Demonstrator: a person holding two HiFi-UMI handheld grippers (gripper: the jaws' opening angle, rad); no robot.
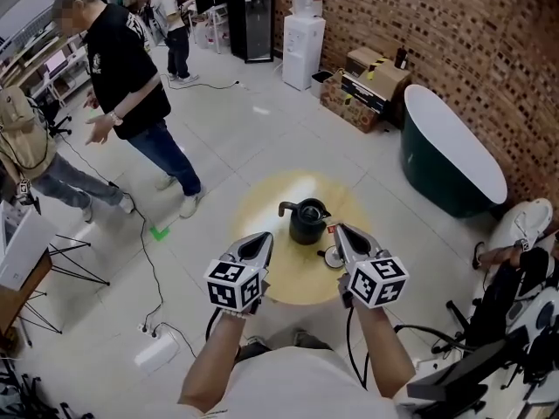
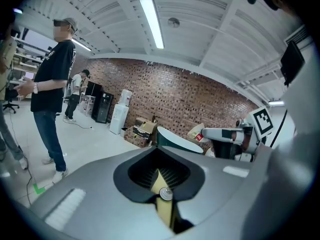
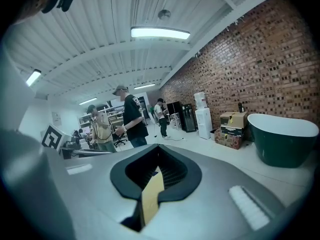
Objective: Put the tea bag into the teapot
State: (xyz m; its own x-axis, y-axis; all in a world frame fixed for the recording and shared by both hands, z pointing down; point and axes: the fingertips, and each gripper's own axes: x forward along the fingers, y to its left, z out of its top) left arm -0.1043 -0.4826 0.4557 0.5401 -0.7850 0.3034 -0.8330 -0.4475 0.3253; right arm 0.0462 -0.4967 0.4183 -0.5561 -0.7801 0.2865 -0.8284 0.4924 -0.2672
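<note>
The right gripper (image 1: pixel 341 231) has its fingers pinched on the red-tagged tea bag (image 1: pixel 332 229), just right of the teapot (image 1: pixel 307 223) at the middle of the surface (image 1: pixel 262 201). The left gripper (image 1: pixel 262 239) has its fingers together, holding nothing.

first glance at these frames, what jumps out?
The black teapot at the middle of the round yellow table, with both grippers shut just short of it: the left gripper, and the right gripper pinching a red tag. Beyond, a person in black stands upper left and a green tub sits by the brick wall.
</note>
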